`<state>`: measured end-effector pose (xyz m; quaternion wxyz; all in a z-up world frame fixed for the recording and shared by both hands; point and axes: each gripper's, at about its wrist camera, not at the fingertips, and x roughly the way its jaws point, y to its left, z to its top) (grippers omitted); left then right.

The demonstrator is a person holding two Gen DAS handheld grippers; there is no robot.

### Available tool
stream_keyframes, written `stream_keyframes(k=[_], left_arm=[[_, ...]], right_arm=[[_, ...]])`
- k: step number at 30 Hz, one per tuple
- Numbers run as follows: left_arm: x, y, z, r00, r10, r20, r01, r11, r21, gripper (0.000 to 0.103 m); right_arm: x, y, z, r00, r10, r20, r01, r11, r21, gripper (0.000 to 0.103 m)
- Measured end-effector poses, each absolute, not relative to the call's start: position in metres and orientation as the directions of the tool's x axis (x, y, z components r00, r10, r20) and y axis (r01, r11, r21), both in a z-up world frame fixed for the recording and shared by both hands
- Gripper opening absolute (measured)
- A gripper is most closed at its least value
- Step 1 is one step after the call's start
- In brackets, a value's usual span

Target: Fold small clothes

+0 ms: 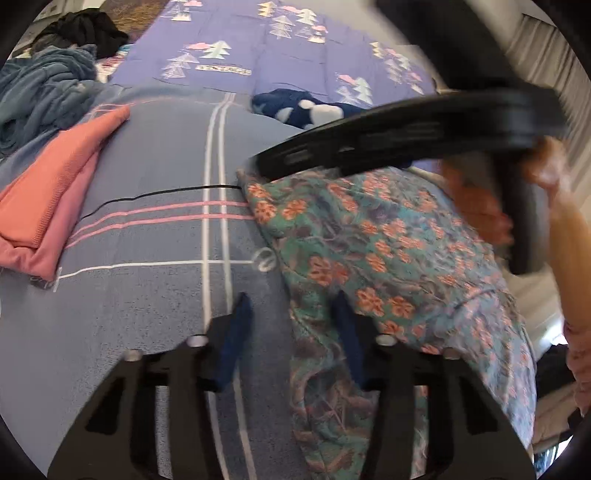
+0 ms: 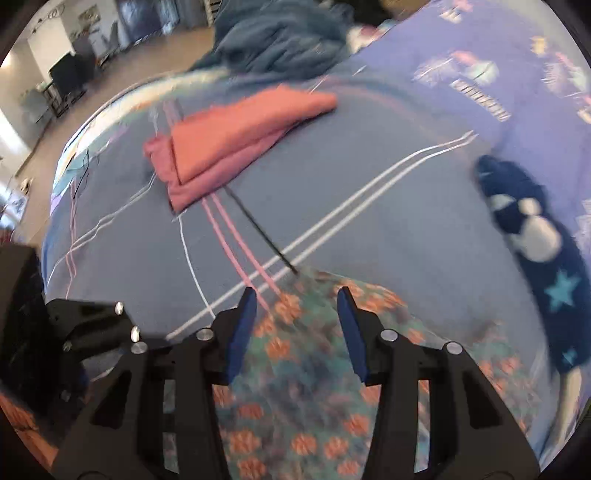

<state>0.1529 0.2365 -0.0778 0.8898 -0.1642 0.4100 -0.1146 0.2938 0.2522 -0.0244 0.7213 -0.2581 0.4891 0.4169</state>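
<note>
**Midway, a floral garment waits on the bed for its next fold**

Spread over the near side of a bed, a floral garment [image 1: 373, 251] in teal with orange blossoms lies fairly flat on the grey-blue striped bedcover [image 1: 166, 166], one corner reaching toward the crossing of white and pink stripes. Both tools hang over it with nothing gripped. The left gripper [image 1: 291, 314] has its blue pads spread wide, one pad over bare cover and the other over the garment's near edge, a stance that looks set to take that edge. The right gripper [image 2: 297, 306] likewise holds its jaws apart, poised over the cloth's far corner; from the left wrist view its black body crosses the frame above the garment, blurred with motion. Whether either tool touches the fabric cannot be told.

Off to the left side, well clear of the working patch, sits a folded pile in coral and pink [image 1: 55, 195], probably finished pieces set aside so they stay tidy. A navy sock with stars and white patches [image 2: 535, 236] lies apart near the purple quilt with its tree print [image 1: 277, 44], seemingly awaiting its turn. A rumpled blue blanket [image 1: 40, 92] and a dark heap of clothing [image 1: 88, 29] crowd the far edge. By these signs the job is partly done, and the floral piece appears to be the one in hand.
</note>
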Motion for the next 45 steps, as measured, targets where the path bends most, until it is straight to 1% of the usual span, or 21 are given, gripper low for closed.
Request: stream_keyframes(k=[2,3,5,6,7,8,10,16,19,23,25,26,28,30,32,34,36,38,41,43,45], left_arm=[[0.152,0.239,-0.080,0.618,-0.384,-0.686,0.090,0.901,-0.424,0.034],[0.152,0.239,-0.081,0.614,-0.391,-0.685,0.092,0.898,-0.430,0.033],[0.153,0.242,-0.082,0.611,-0.403,-0.681,0.098,0.892,-0.441,0.033],[0.153,0.243,-0.083,0.611,-0.409,-0.678,0.100,0.889,-0.447,0.033],[0.153,0.243,-0.083,0.611,-0.412,-0.676,0.100,0.887,-0.451,0.033],[0.152,0.244,-0.083,0.612,-0.411,-0.676,0.100,0.887,-0.450,0.032],[0.152,0.242,-0.083,0.611,-0.395,-0.687,0.092,0.896,-0.433,0.007],[0.151,0.239,-0.082,0.612,-0.312,-0.727,0.067,0.936,-0.345,0.007],[0.148,0.230,-0.080,0.617,-0.271,-0.739,0.079,0.956,-0.284,0.007],[0.142,0.231,-0.075,0.634,-0.251,-0.731,0.061,0.959,-0.277,0.007],[0.136,0.235,-0.064,0.677,-0.247,-0.693,0.051,0.955,-0.291,0.006],[0.128,0.238,-0.053,0.721,-0.269,-0.638,0.073,0.946,-0.316,0.006],[0.119,0.239,-0.039,0.759,-0.359,-0.543,0.148,0.907,-0.393,0.006],[0.121,0.234,-0.038,0.741,-0.438,-0.509,0.201,0.868,-0.455,0.006],[0.133,0.221,-0.052,0.694,-0.421,-0.583,0.179,0.886,-0.427,0.006],[0.153,0.210,-0.084,0.624,-0.259,-0.737,0.068,0.958,-0.280,0.006],[0.155,0.220,-0.083,0.623,-0.299,-0.723,0.049,0.937,-0.345,0.006],[0.150,0.232,-0.076,0.652,-0.291,-0.701,0.001,0.924,-0.383,0.006],[0.149,0.232,-0.070,0.667,-0.244,-0.704,-0.032,0.935,-0.354,0.008],[0.145,0.223,-0.054,0.702,-0.204,-0.682,-0.038,0.946,-0.321,0.018],[0.143,0.205,-0.037,0.721,-0.197,-0.664,-0.011,0.955,-0.296,0.023]], right_arm=[[0.304,0.261,-0.036,0.103,0.325,-0.940,-0.849,0.521,0.087,0.046],[0.310,0.265,-0.042,0.087,0.306,-0.948,-0.840,0.535,0.095,0.055],[0.318,0.272,-0.052,0.079,0.284,-0.956,-0.831,0.549,0.094,0.057],[0.320,0.272,-0.056,0.077,0.284,-0.956,-0.831,0.548,0.095,0.051],[0.319,0.274,-0.056,0.087,0.288,-0.954,-0.834,0.544,0.088,0.012],[0.318,0.276,-0.056,0.097,0.294,-0.951,-0.837,0.541,0.082,0.004],[0.317,0.279,-0.051,0.109,0.343,-0.933,-0.823,0.557,0.109,0.003],[0.335,0.291,-0.068,0.177,0.373,-0.911,-0.765,0.634,0.111,0.004],[0.332,0.270,-0.050,0.196,0.415,-0.888,-0.734,0.663,0.148,0.020],[0.311,0.208,-0.012,0.287,0.461,-0.840,-0.699,0.700,0.146,0.018],[0.290,0.161,-0.005,0.308,0.463,-0.831,-0.676,0.721,0.151,0.014],[0.276,0.133,-0.007,0.311,0.458,-0.833,-0.657,0.737,0.160,0.014],[0.257,0.095,-0.017,0.303,0.453,-0.839,-0.616,0.764,0.190,0.014],[0.243,0.057,-0.035,0.299,0.440,-0.847,-0.543,0.809,0.228,0.014],[0.239,0.030,-0.063,0.299,0.388,-0.872,-0.449,0.863,0.230,0.011],[0.235,0.016,-0.071,0.338,0.432,-0.836,-0.410,0.867,0.282,0.007],[0.228,0.009,-0.068,0.355,0.445,-0.822,-0.373,0.874,0.312,0.009],[0.211,-0.013,-0.054,0.421,0.486,-0.766,-0.340,0.867,0.364,0.011],[0.188,-0.069,-0.038,0.545,0.468,-0.695,-0.252,0.883,0.397,0.016],[0.168,-0.135,-0.032,0.656,0.397,-0.642,-0.109,0.891,0.440,0.029],[0.149,-0.204,-0.034,0.724,0.291,-0.626,0.062,0.876,0.479,0.032]])
